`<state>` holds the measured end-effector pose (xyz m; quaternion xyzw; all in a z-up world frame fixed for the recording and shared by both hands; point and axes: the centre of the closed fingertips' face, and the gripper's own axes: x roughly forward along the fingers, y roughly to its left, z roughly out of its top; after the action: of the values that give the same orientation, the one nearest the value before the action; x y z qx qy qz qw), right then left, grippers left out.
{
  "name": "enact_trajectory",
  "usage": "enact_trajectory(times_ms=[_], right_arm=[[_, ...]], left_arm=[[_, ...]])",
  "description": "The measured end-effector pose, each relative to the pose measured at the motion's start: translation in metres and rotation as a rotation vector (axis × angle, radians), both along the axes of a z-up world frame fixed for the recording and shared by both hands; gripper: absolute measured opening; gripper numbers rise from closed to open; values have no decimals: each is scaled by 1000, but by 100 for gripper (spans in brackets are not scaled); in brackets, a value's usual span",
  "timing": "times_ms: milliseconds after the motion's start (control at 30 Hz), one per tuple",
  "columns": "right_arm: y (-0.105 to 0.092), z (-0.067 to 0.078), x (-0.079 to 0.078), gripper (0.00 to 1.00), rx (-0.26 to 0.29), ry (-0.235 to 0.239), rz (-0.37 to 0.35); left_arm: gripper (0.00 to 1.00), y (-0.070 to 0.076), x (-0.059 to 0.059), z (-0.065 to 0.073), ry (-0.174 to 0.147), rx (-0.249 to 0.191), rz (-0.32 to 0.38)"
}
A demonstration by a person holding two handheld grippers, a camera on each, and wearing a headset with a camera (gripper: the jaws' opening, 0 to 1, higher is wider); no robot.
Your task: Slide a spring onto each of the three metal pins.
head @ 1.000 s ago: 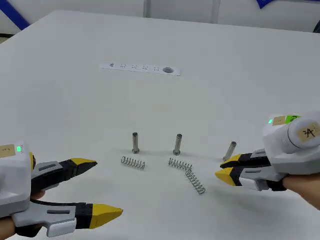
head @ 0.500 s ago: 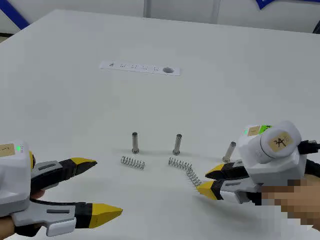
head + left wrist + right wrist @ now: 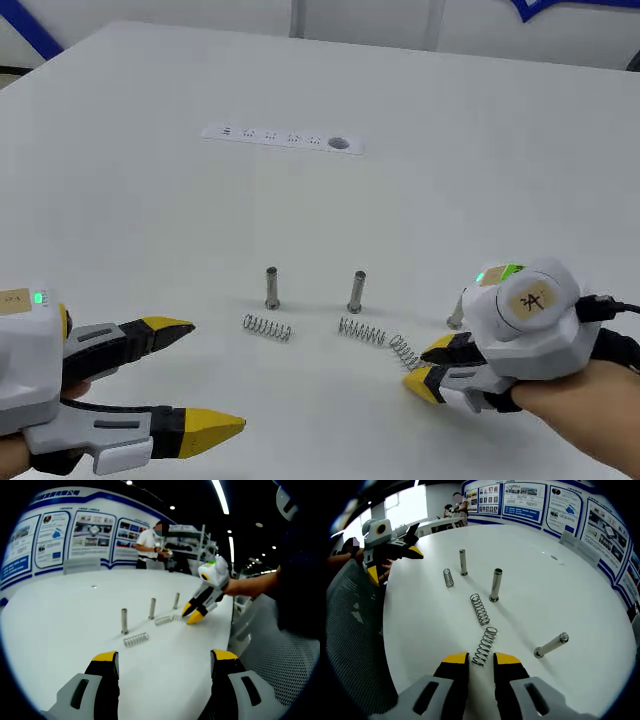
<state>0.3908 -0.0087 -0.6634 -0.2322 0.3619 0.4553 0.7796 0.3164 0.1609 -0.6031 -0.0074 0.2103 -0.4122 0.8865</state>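
White table (image 3: 450, 150), posters (image 3: 75, 535) on the wall; left gripper (image 3: 215, 375) gapes wide, right gripper (image 3: 418, 367) narrow, spring (image 3: 484, 647) perhaps touching its tips.

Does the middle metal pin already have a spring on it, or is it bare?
Bare. The middle pin stands upright with a smooth shaft; the nearest spring lies flat on the table near its base.

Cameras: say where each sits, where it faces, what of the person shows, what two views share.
Head view: headset, forward and down at the pins; left gripper, right gripper, hand.
Left gripper view: on left gripper, facing right gripper; own open jaws.
Right gripper view: on right gripper, along a spring toward left gripper; own jaws.
Shared: all show three pins.
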Motion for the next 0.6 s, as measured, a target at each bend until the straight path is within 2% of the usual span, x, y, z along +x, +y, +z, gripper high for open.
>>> enact_trajectory(times_ms=[233, 600], right_arm=[[-7, 0, 5, 19, 0, 0, -38], [-16, -1, 5, 15, 7, 30, -87]], left_arm=[[76, 0, 0, -1, 3, 3, -5], [76, 0, -1, -1, 2, 2, -4]])
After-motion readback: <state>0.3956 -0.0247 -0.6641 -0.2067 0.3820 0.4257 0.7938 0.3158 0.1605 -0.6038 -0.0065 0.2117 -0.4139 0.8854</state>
